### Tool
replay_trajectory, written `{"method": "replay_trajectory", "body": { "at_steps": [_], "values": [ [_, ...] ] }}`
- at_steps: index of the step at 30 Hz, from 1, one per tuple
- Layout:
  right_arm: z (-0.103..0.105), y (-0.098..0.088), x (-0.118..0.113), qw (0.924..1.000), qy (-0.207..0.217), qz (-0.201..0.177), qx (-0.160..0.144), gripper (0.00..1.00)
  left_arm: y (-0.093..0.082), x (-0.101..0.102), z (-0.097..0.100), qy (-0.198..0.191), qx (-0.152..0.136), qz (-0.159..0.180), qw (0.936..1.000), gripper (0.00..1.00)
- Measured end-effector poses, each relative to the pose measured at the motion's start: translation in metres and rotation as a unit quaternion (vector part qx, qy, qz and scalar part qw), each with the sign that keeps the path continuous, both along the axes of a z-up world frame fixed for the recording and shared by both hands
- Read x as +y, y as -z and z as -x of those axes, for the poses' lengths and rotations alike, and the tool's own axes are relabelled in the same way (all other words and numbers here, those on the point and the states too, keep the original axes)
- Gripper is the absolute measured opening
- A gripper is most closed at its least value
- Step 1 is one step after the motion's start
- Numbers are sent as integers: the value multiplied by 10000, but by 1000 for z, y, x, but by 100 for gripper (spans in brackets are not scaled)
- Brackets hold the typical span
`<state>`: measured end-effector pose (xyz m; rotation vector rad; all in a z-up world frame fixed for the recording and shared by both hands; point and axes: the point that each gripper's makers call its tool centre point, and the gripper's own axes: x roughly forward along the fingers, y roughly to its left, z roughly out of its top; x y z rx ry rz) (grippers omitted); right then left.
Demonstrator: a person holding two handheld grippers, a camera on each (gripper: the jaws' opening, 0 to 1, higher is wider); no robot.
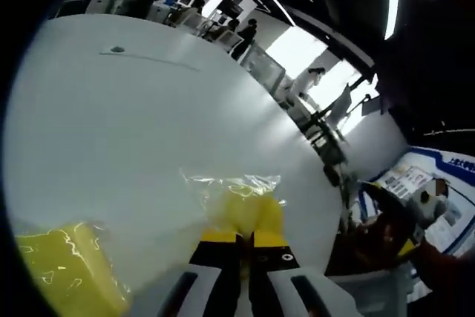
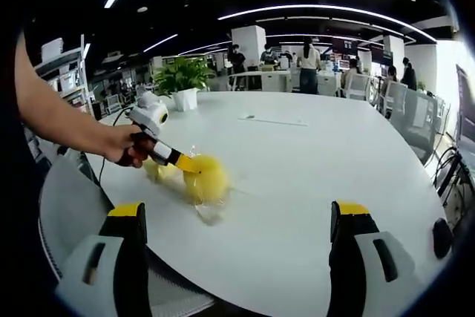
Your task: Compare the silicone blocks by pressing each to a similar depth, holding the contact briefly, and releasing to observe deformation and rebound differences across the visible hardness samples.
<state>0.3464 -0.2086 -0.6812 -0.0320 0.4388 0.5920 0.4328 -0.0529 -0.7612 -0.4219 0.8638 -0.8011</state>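
A yellow silicone block (image 1: 249,209) in crinkled clear wrap lies on the white table (image 1: 111,124), right at the tips of my left gripper (image 1: 245,239). Its yellow-tipped jaws are shut with only a thin gap, and they press against the block. A second wrapped yellow block (image 1: 67,272) sits at the lower left. In the right gripper view, a hand holds the left gripper (image 2: 185,162) with its tip on the nearer yellow block (image 2: 206,181). The other block (image 2: 156,171) lies just behind it. My right gripper (image 2: 237,217) hangs wide open above the near table edge, holding nothing.
The round white table (image 2: 312,154) stretches far behind the blocks. A potted plant (image 2: 182,76) stands at its far edge. Chairs line the rim, one grey chair back (image 2: 63,198) at the lower left. People stand at desks in the background.
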Motion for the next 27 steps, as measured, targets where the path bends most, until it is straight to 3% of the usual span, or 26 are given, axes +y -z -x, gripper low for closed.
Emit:
{"method": "replay_trajectory", "body": {
  "at_steps": [6,11,14,19,27],
  "values": [
    [-1,-1,1,9999,35,-101,25,96,-20,4,-3,-118,-382,57,9992,0],
    [-5,-11,1,9998,30,-175,-28,96,-51,-5,-2,3,-652,598,9961,0],
    [-11,-17,-1,9998,26,-148,-89,96,-64,-7,-2,61,-910,522,9945,0],
    [-19,-44,-1,9990,-24,-336,-294,96,-98,-13,2,172,-1345,861,9870,0],
    [-33,-83,9,9963,-227,-651,-520,96,-147,-9,4,32,-1985,883,9761,0]
  ]
}}
